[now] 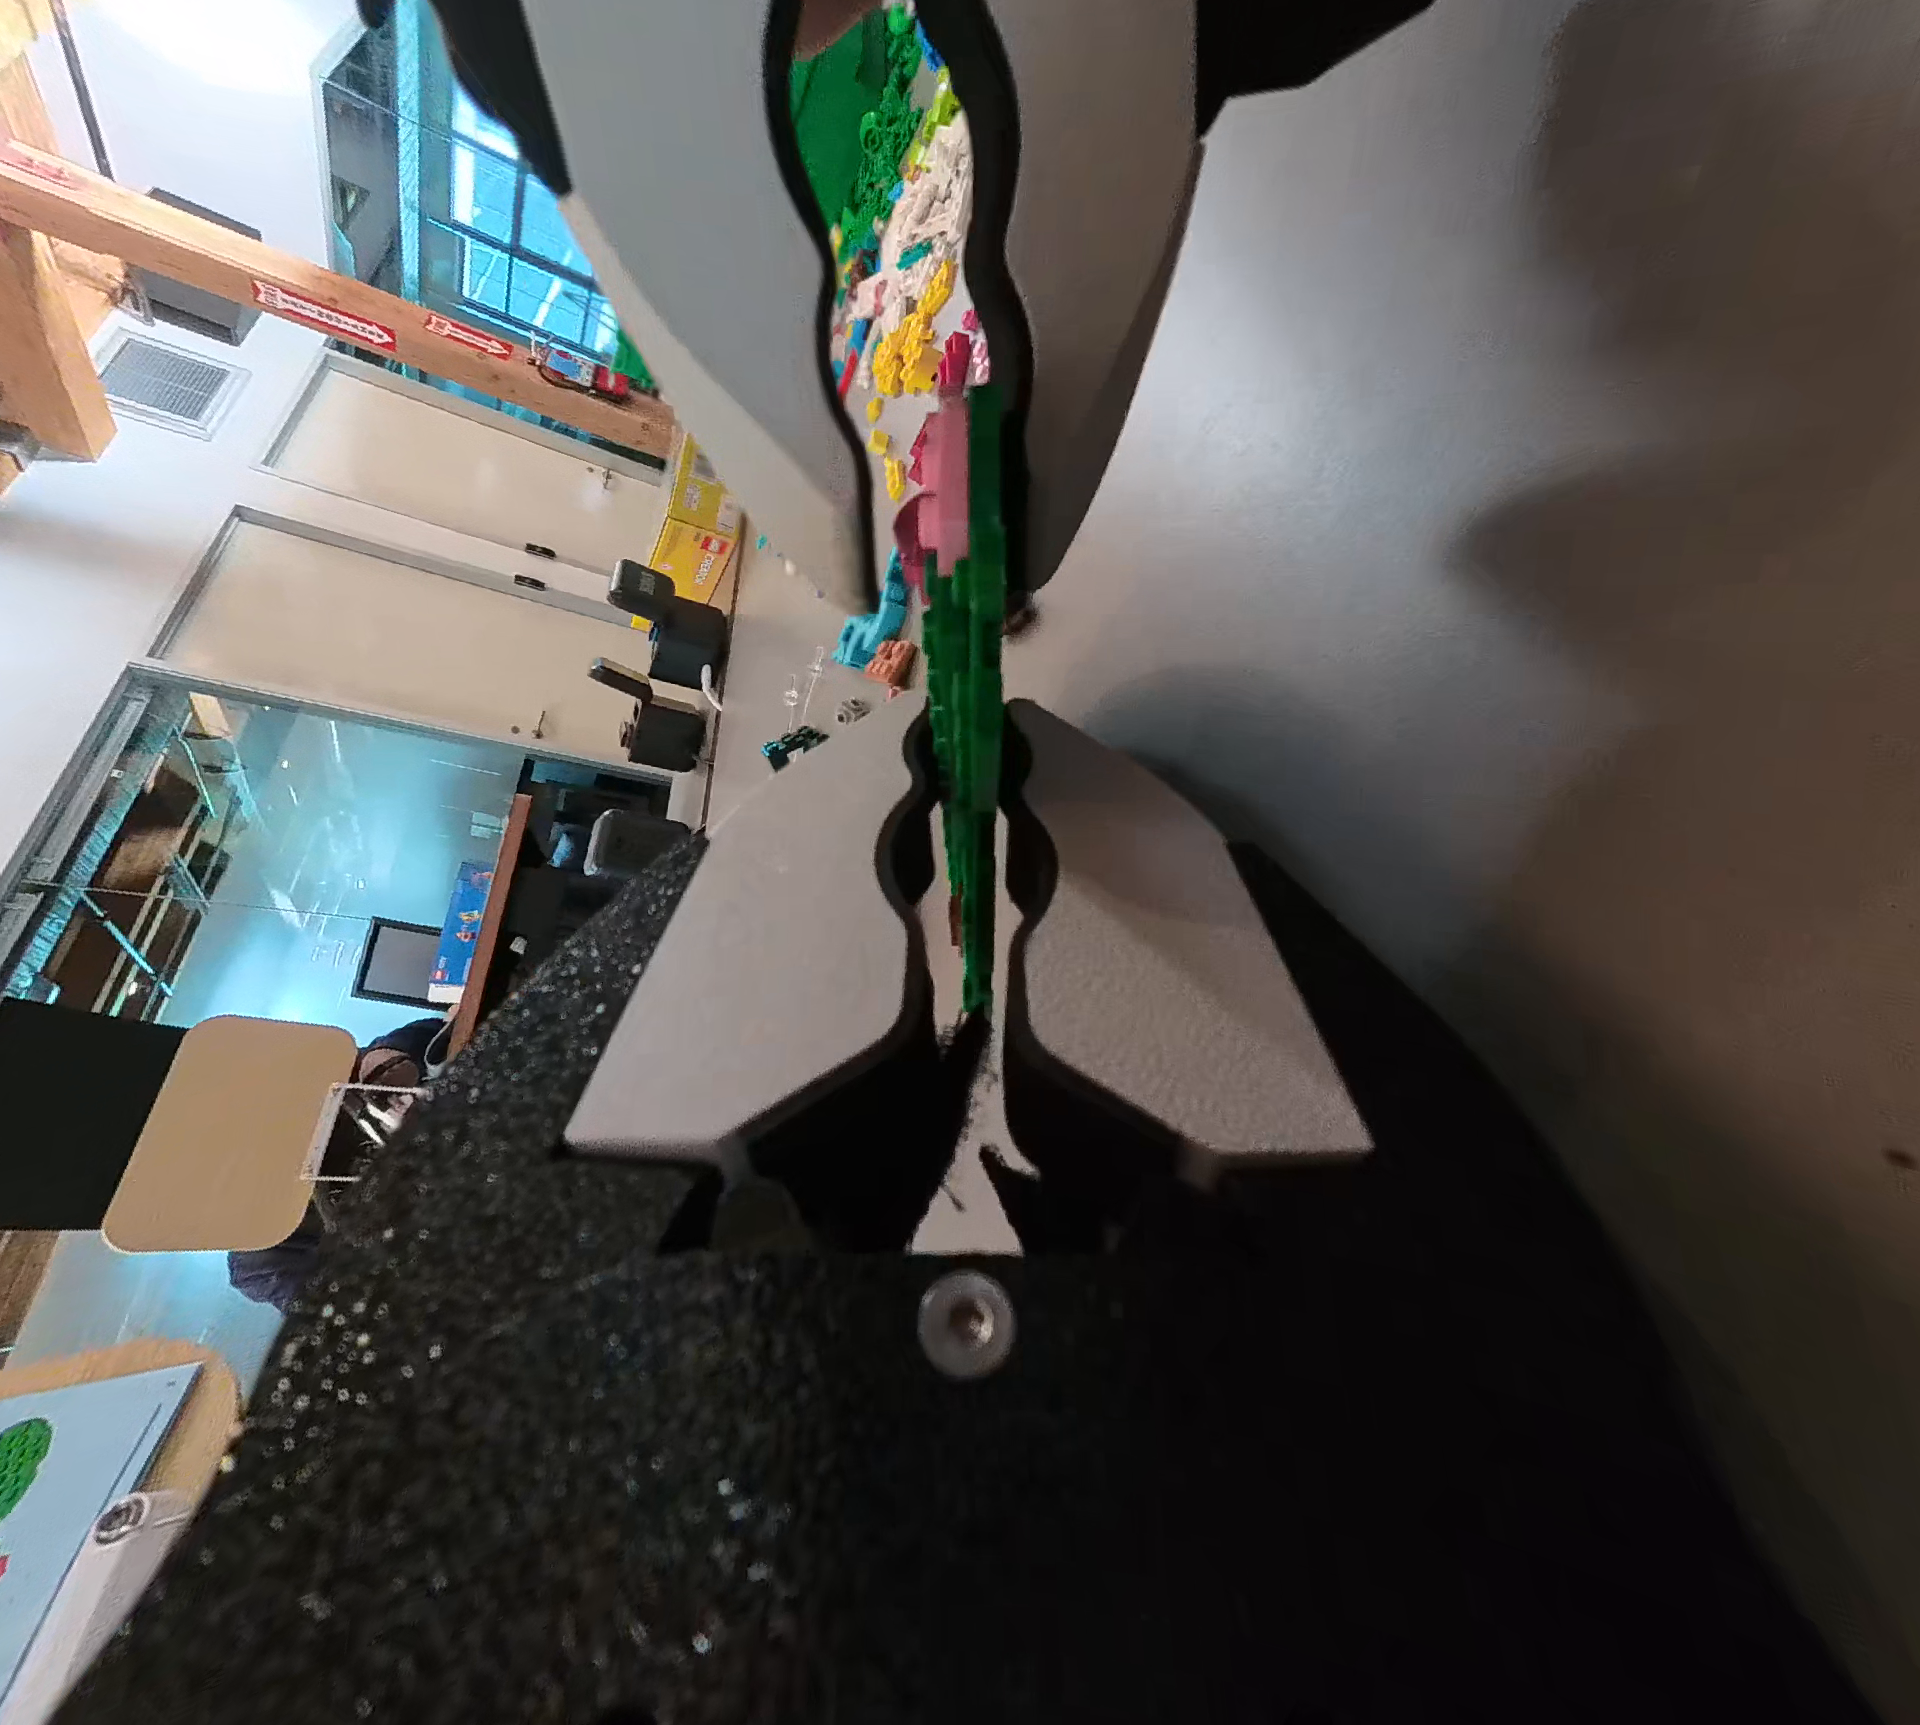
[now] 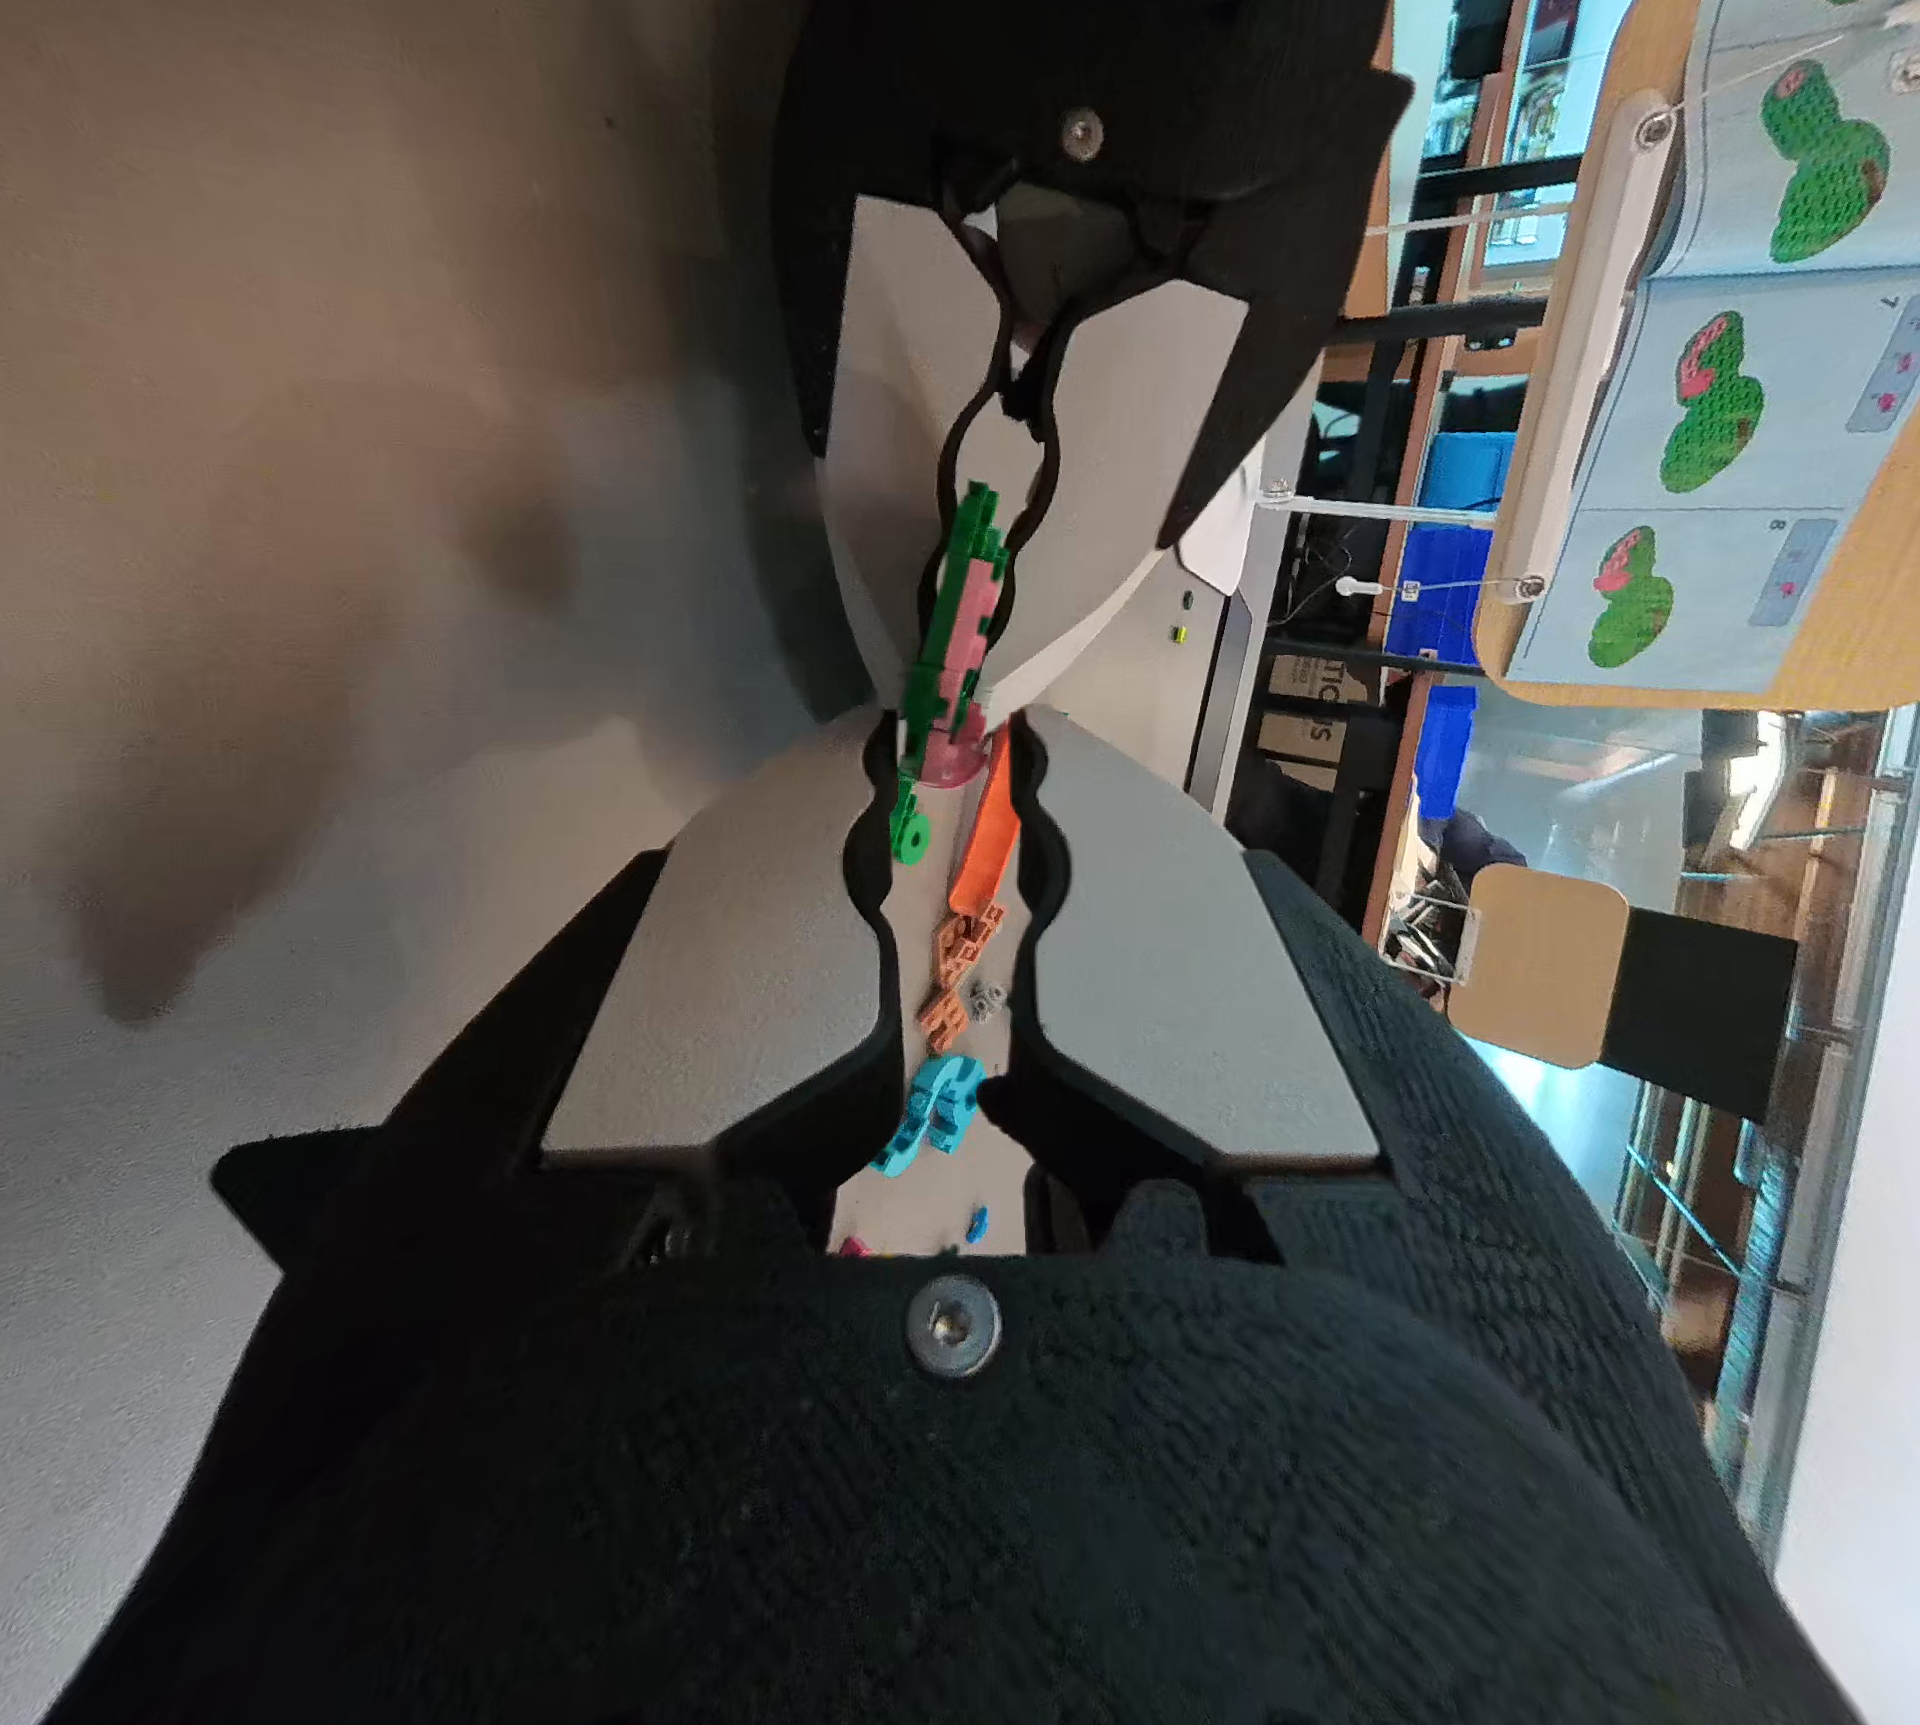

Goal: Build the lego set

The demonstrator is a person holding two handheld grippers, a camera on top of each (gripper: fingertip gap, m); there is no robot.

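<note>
A green plate (image 1: 966, 792) with pink bricks (image 1: 940, 470) on one face is held on edge above the white table (image 1: 1558, 636). My left gripper (image 1: 966, 719) is shut on one end of it. My right gripper (image 1: 951, 600) comes in from the opposite side, tip to tip, and is shut on the other end. In the right wrist view the plate (image 2: 961, 532) shows between the left gripper's fingers (image 2: 940, 683), with the pink bricks (image 2: 977, 605) on it, and my right gripper (image 2: 951, 725) pinches the near end by a round pink piece (image 2: 951, 756).
A pile of loose bricks (image 1: 914, 252) lies on the table beyond the grippers. An orange curved piece (image 2: 982, 844), brown bricks (image 2: 961, 969) and a turquoise piece (image 2: 935, 1114) lie under the right gripper. The open instruction booklet (image 2: 1714, 428) stands at the right. Yellow boxes (image 1: 696, 543) sit far off. Only a small space, under 4 cm, lies between the two pairs of fingers.
</note>
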